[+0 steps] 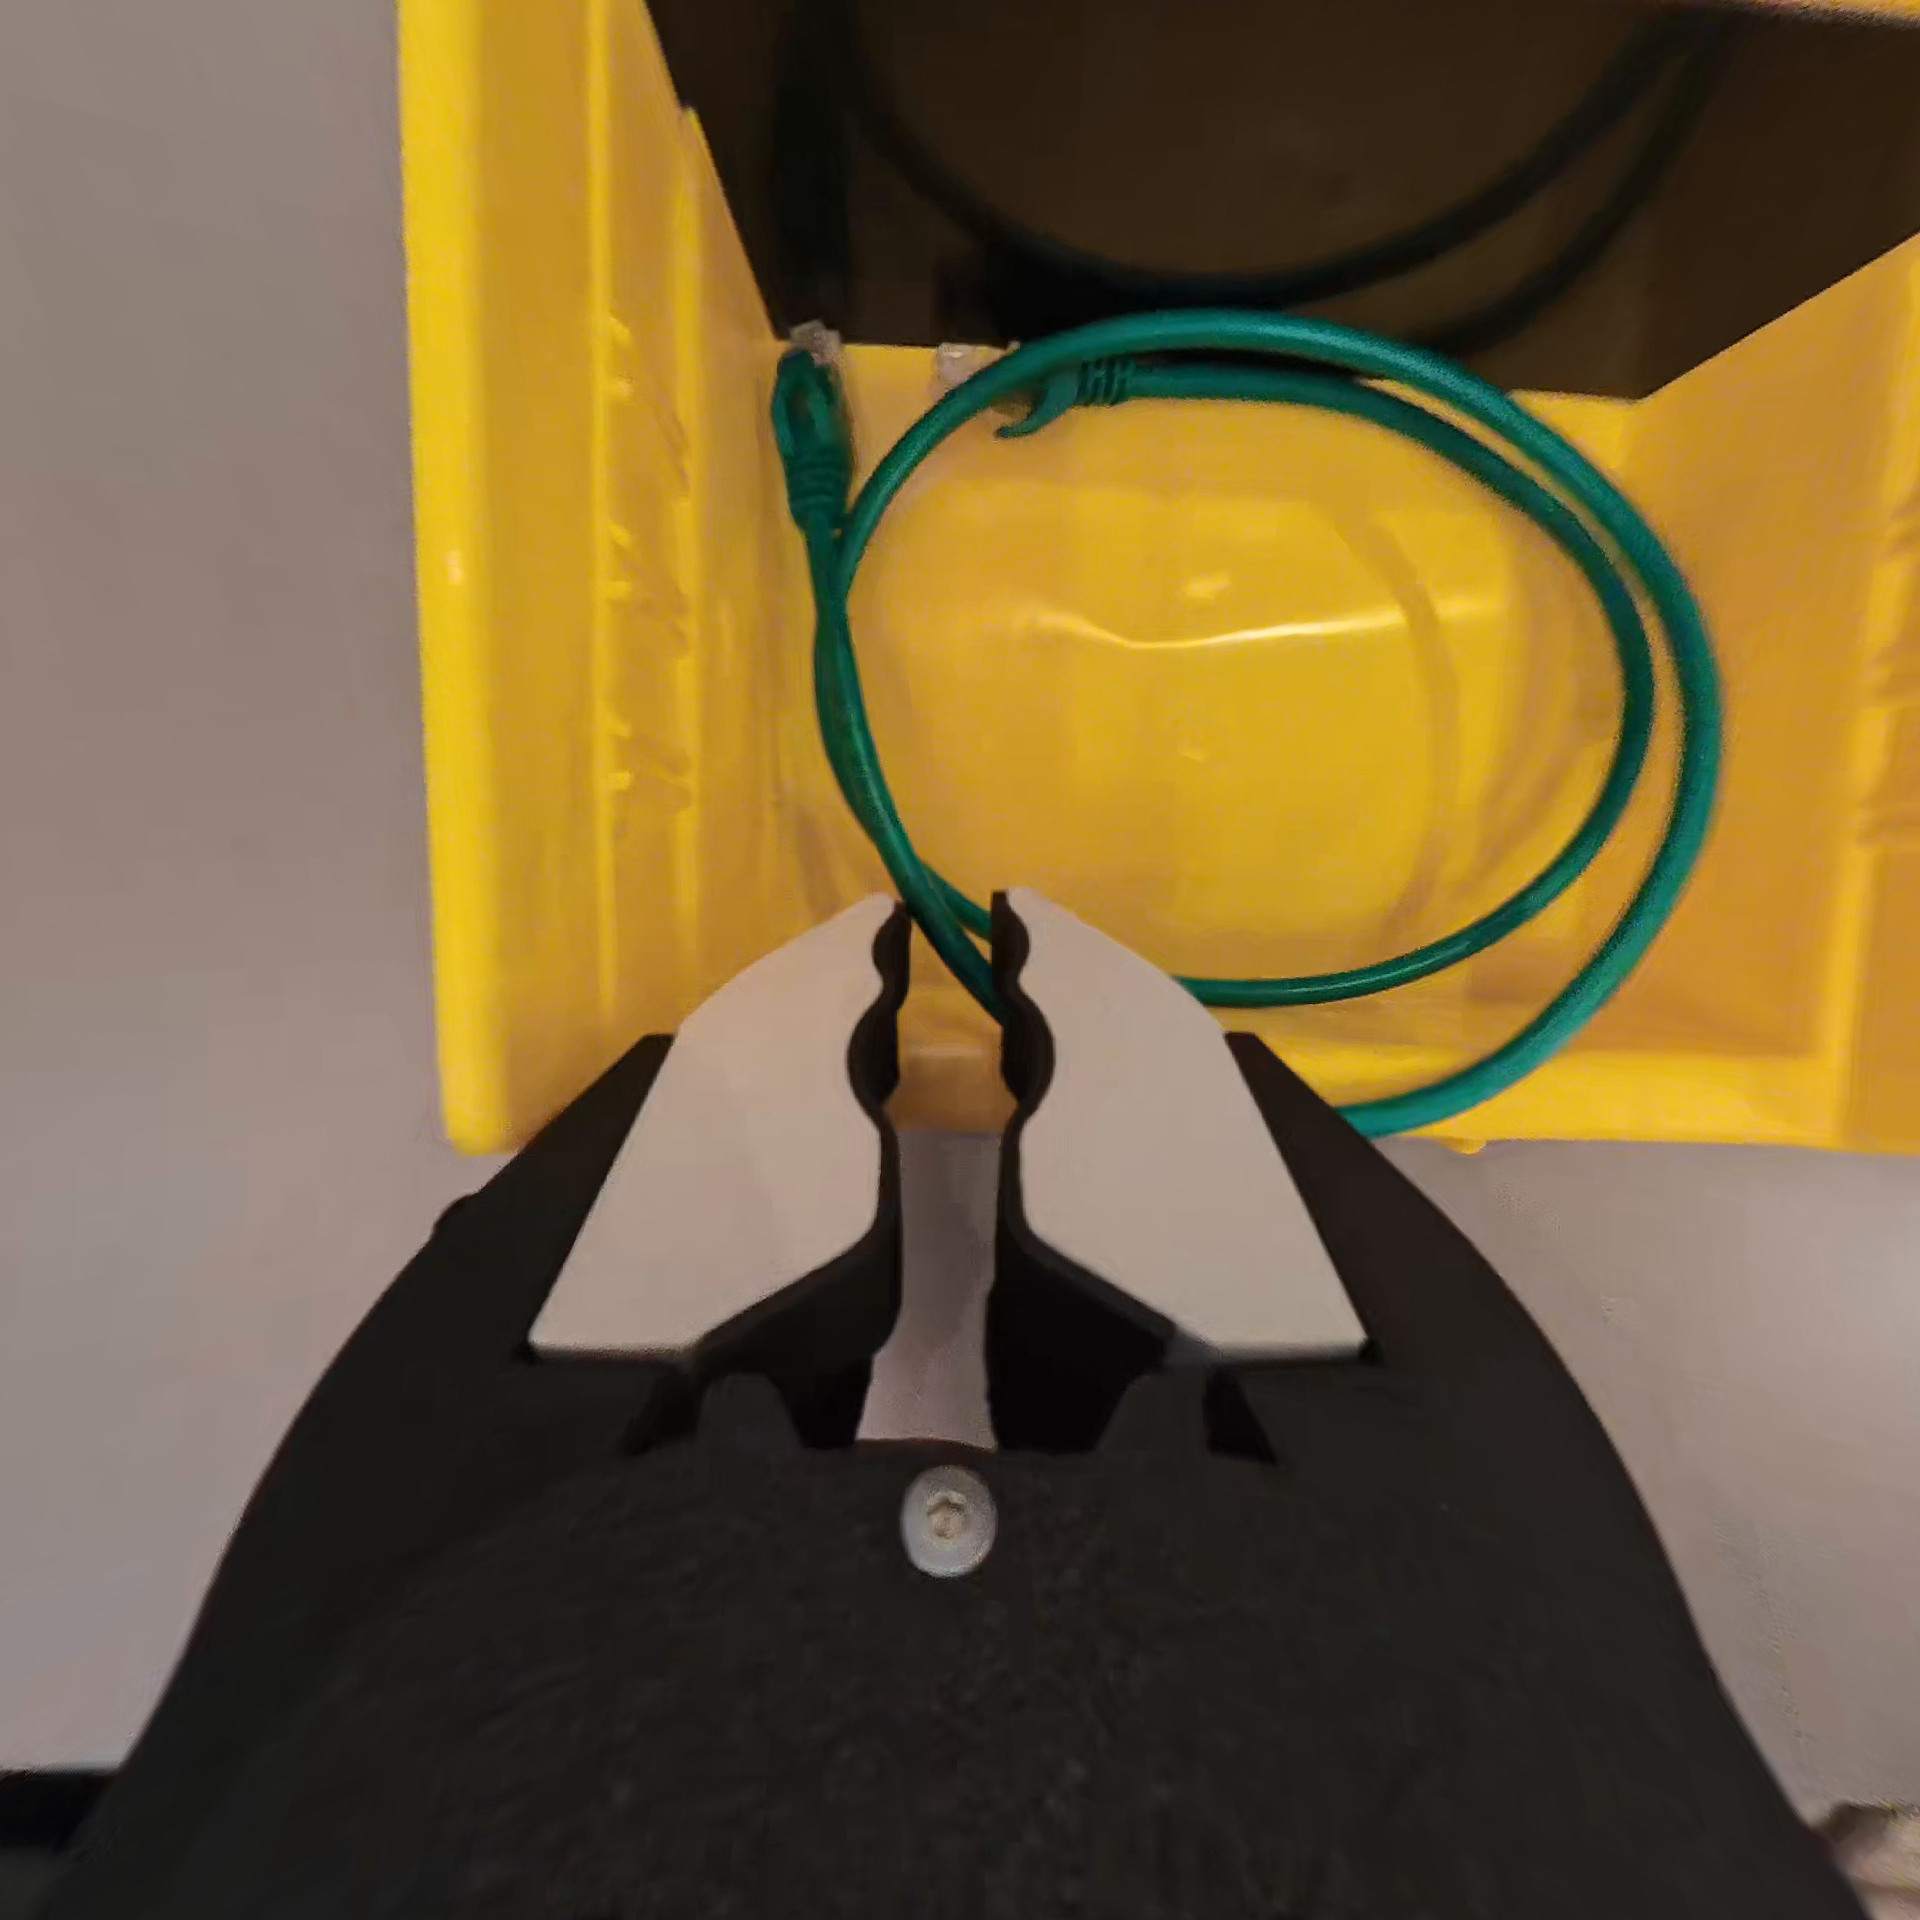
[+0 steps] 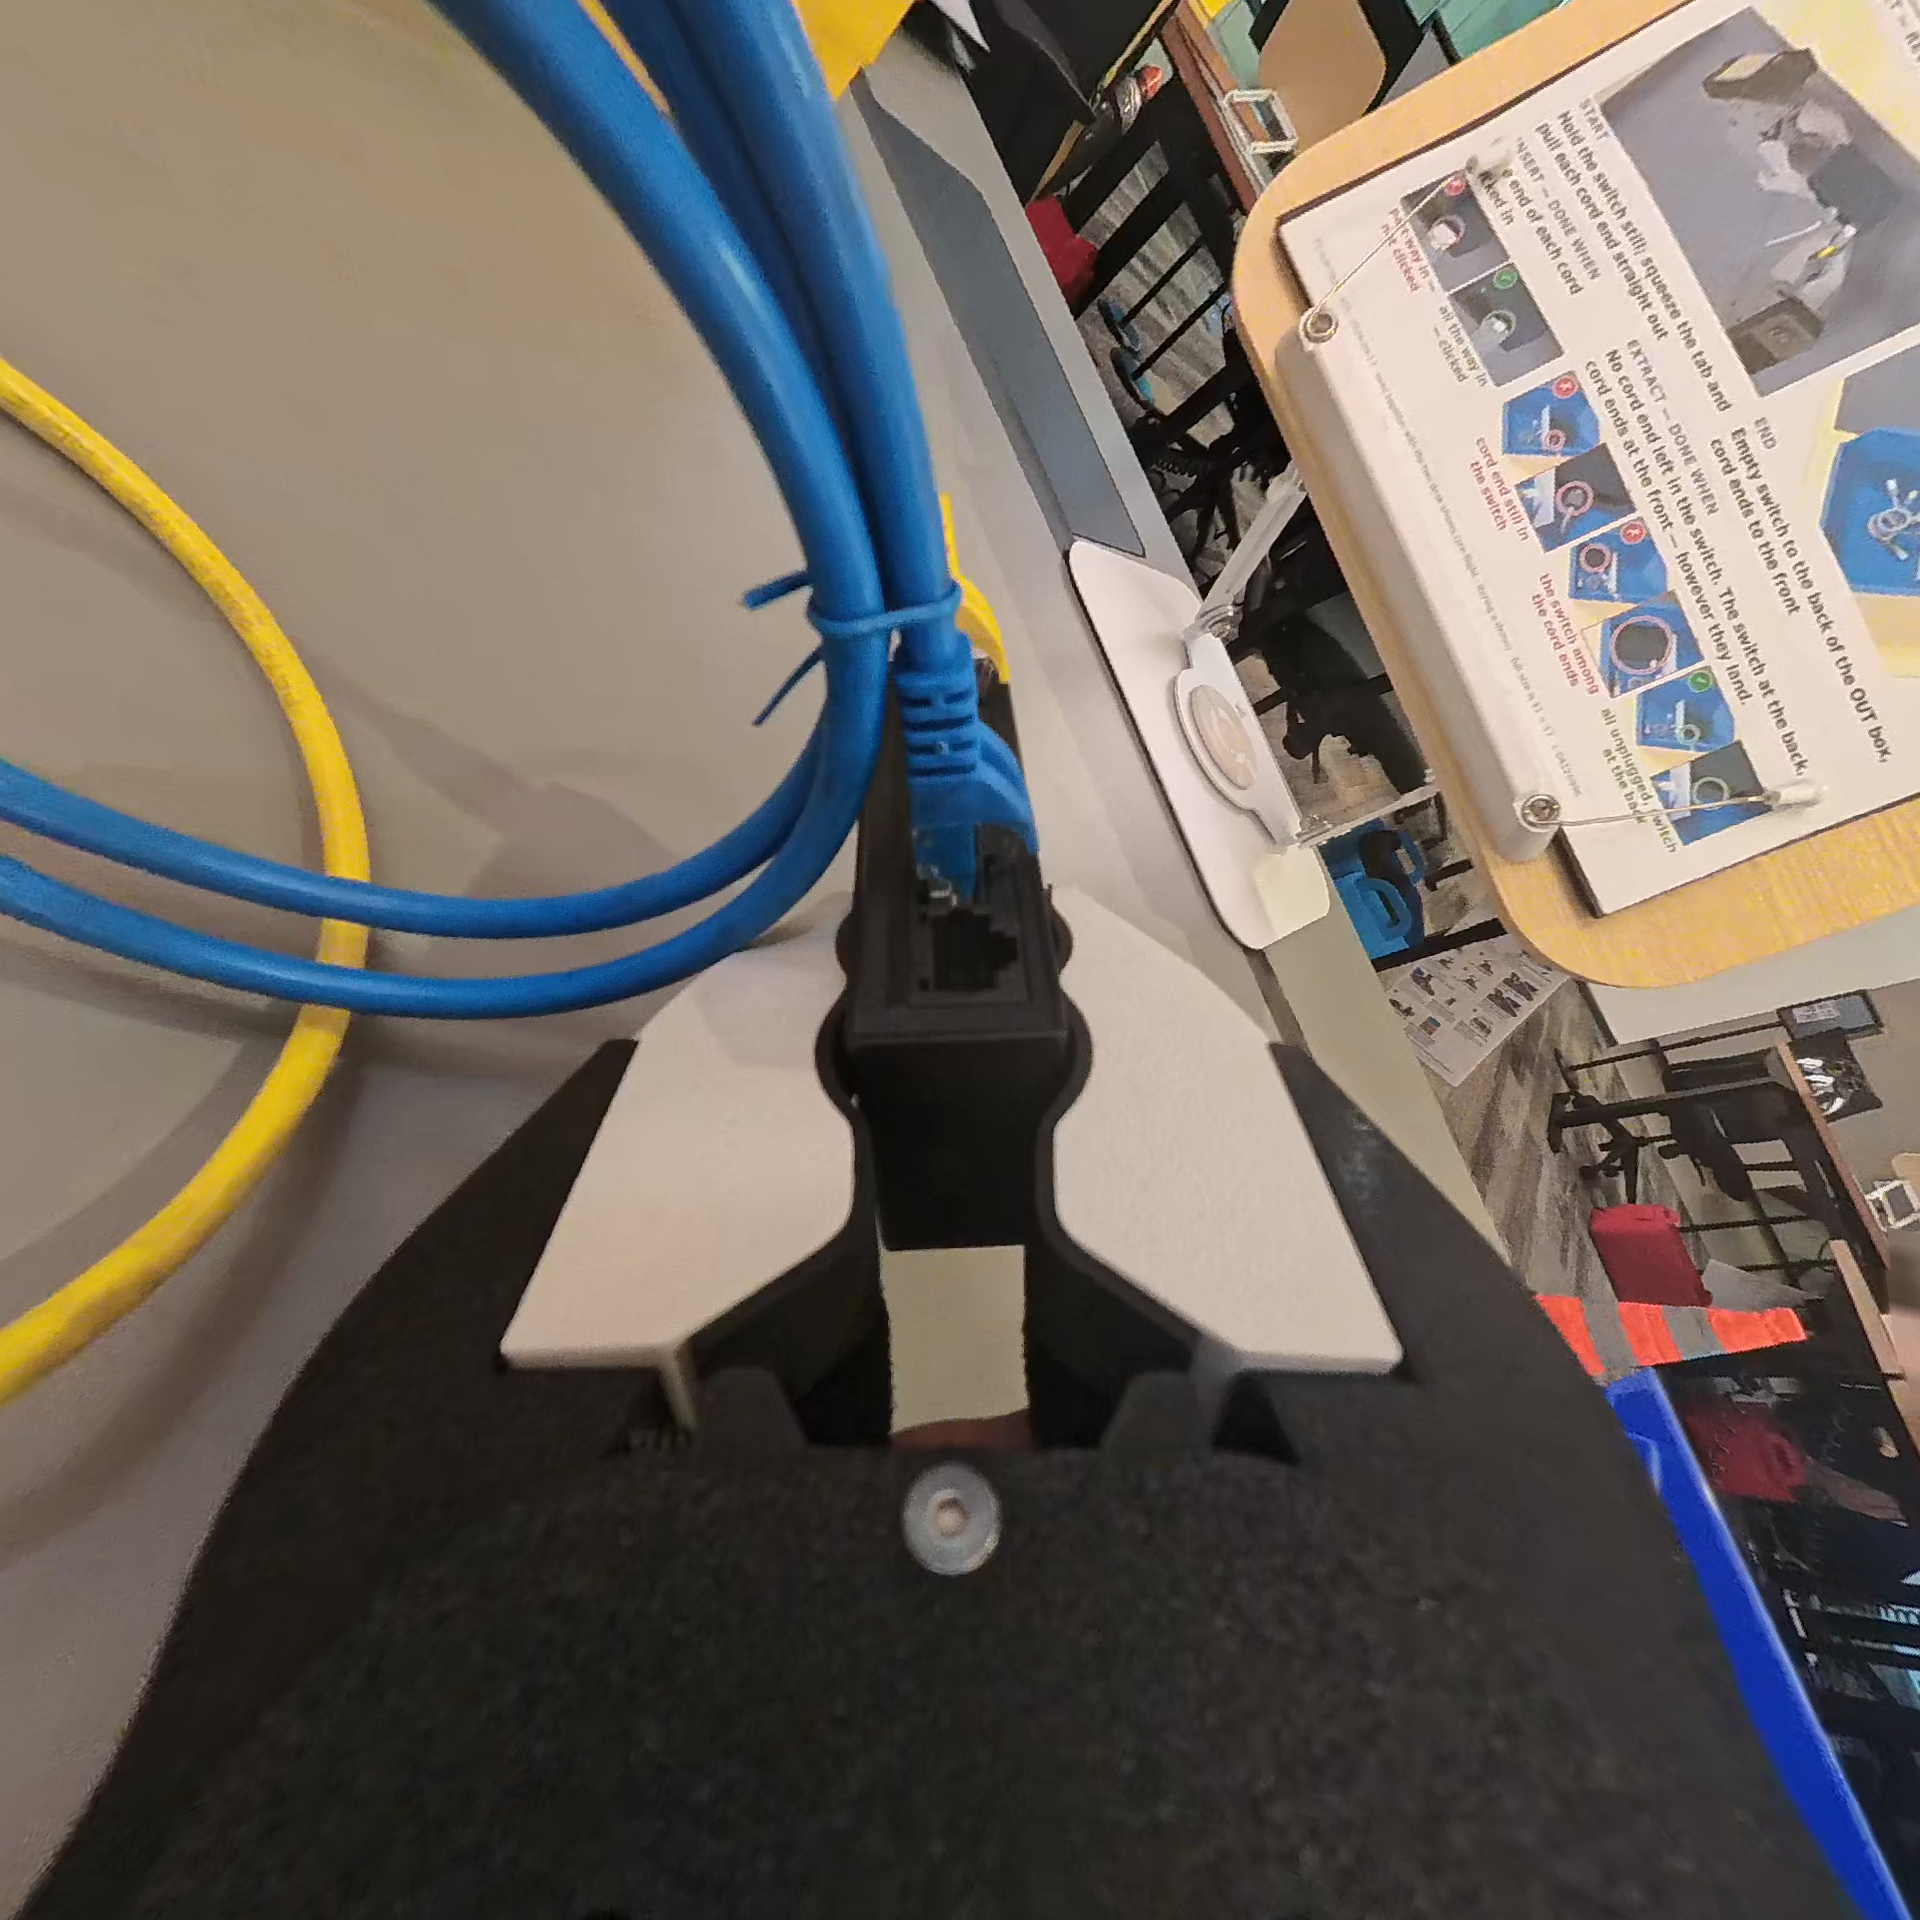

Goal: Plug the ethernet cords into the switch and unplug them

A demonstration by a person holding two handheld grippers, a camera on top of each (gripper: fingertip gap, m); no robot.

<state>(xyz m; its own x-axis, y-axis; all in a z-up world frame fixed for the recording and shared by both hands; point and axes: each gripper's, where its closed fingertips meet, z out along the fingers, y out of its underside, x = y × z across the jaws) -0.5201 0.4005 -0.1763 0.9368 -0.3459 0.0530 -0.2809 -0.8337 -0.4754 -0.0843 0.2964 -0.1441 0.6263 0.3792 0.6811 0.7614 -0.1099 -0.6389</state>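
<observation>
In the left wrist view a green ethernet cord (image 1: 1662, 644) lies coiled in a yellow bin (image 1: 582, 623). Its two plugs (image 1: 816, 436) (image 1: 1081, 390) rest near the bin's back. My left gripper (image 1: 948, 914) is at the bin's front edge, jaws a narrow gap apart, with the green cord passing between the fingertips, not pinched. In the right wrist view my right gripper (image 2: 951, 935) is shut on a small black switch (image 2: 961, 1122). A blue cord (image 2: 831, 416) has its plug (image 2: 940, 748) in a switch port, beside an empty port (image 2: 977, 951). A yellow cord (image 2: 312, 727) loops at the left.
A dark cable (image 1: 1143, 229) lies in the shadowed space behind the yellow bin. A wooden board with a clipped instruction sheet (image 2: 1558, 520) stands at the right, a white stand (image 2: 1195, 675) beside it. A blue bin's edge (image 2: 1714, 1507) shows at lower right.
</observation>
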